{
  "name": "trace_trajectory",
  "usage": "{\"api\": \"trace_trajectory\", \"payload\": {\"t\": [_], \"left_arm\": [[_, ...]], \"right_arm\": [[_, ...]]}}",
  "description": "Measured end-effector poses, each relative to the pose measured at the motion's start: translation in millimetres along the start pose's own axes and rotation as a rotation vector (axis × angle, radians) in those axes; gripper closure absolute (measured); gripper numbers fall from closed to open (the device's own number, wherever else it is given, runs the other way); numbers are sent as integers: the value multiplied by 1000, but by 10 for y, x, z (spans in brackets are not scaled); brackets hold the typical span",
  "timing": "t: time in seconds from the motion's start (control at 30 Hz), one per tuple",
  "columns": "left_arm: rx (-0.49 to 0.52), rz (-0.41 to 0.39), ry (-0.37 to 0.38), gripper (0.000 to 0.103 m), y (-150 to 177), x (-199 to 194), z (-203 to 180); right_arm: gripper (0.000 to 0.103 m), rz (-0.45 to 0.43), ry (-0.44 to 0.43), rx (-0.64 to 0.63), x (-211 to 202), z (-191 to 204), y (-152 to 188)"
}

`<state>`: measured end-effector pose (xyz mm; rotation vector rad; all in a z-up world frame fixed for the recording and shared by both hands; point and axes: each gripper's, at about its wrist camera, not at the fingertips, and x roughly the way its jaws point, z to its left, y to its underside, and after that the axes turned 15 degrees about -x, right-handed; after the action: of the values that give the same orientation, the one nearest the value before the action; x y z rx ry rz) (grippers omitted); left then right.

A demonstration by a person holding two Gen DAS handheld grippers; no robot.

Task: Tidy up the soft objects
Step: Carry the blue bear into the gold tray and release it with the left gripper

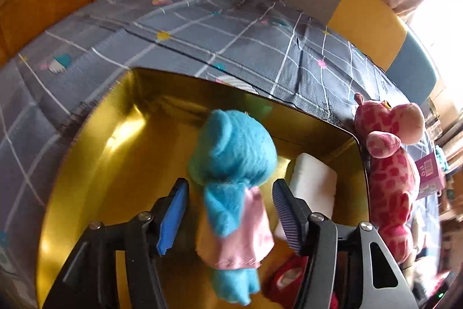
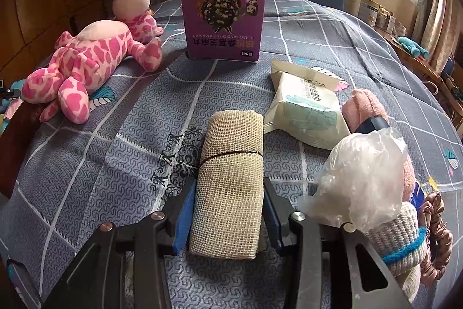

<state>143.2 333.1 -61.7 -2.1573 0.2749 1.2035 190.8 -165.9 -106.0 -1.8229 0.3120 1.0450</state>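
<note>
Gold box (image 1: 95, 164) under left tongs (image 1: 230, 210), spread around blue plush (image 1: 231, 152); right tongs (image 2: 228, 210) clamp burlap roll (image 2: 228, 178).

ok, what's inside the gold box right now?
In the gold box: a blue plush toy between the open left gripper fingers, a white foam block, and something red low down. The toy and gripper cover part of the floor.

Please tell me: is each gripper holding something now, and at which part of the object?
The left gripper is open around the blue plush toy, holding nothing. The right gripper clasps the burlap roll by its near end, on both long sides.
</note>
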Motion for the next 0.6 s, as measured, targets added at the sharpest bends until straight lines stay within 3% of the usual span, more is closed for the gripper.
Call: {"api": "trace_trajectory", "payload": {"t": [0.23,0.6], "left_arm": [[66,-115,-77,39,211,-455,101],[120,-217,-25,29,839,-1214,135]], "right_arm": [[60,0,4,-2,-2,4,-1],[60,1,11,-8,-7,10,-5]]}}
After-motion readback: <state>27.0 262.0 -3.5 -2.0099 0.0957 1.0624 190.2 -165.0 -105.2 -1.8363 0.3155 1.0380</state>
